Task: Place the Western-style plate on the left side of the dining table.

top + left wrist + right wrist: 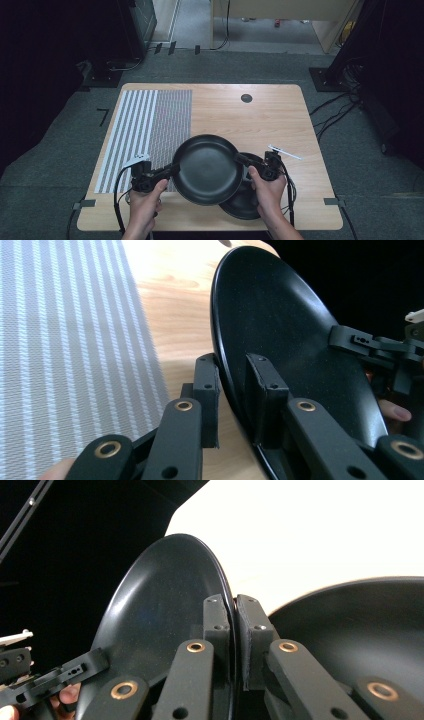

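A black round plate (207, 169) is held a little above the wooden table (235, 112) by both grippers. My left gripper (172, 169) is shut on its left rim, and in the left gripper view the jaws pinch the rim of the plate (280, 340) at my left gripper (235, 390). My right gripper (241, 160) is shut on the right rim; its jaws clamp the plate's (160, 615) edge at my right gripper (233, 630). A second black plate (246, 200) lies on the table beneath, partly covered, and is the dark plate (360, 630) at the right of the right gripper view.
A grey striped mat (145, 130) covers the table's left part. A small white strip (284, 151) lies near the right edge, and a round dark grommet (246, 98) sits at the back. Cables (118, 200) trail from the grippers over the front edge.
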A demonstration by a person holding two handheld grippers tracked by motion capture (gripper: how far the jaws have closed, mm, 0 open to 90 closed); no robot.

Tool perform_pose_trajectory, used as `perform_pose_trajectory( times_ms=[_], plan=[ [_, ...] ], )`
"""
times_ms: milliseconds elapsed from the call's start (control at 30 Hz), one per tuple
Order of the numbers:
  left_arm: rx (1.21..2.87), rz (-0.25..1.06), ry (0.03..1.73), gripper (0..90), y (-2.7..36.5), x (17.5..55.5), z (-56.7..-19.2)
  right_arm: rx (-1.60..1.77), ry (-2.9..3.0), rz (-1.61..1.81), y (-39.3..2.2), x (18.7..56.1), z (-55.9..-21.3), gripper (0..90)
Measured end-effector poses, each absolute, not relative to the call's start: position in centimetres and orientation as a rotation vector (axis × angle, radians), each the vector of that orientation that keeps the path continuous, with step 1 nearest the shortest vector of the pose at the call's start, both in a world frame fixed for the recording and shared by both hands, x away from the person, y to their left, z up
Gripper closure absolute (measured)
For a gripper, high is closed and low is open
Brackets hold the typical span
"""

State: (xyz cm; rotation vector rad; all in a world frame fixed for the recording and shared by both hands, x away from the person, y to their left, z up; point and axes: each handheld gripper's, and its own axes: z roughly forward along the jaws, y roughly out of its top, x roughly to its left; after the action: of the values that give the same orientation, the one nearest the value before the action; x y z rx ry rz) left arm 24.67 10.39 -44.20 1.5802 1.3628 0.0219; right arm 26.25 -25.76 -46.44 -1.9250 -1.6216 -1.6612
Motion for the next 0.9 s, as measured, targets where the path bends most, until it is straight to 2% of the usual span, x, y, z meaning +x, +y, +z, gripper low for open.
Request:
perform_pose_trajectory(
  times_ms=[567, 900],
  plan=[
    [1.473, 0.080, 1.449, 78.4, 16.0, 27.8, -43.2, -1.859, -1.660, -1.613, -19.6, 31.3, -45.1, 85.3],
    [1.444, 0.063, 1.494, 78.3, 19.5, 29.7, -44.2, -1.854, -1.718, -1.585, -15.8, 33.8, -45.1, 85.2]
  ],
)
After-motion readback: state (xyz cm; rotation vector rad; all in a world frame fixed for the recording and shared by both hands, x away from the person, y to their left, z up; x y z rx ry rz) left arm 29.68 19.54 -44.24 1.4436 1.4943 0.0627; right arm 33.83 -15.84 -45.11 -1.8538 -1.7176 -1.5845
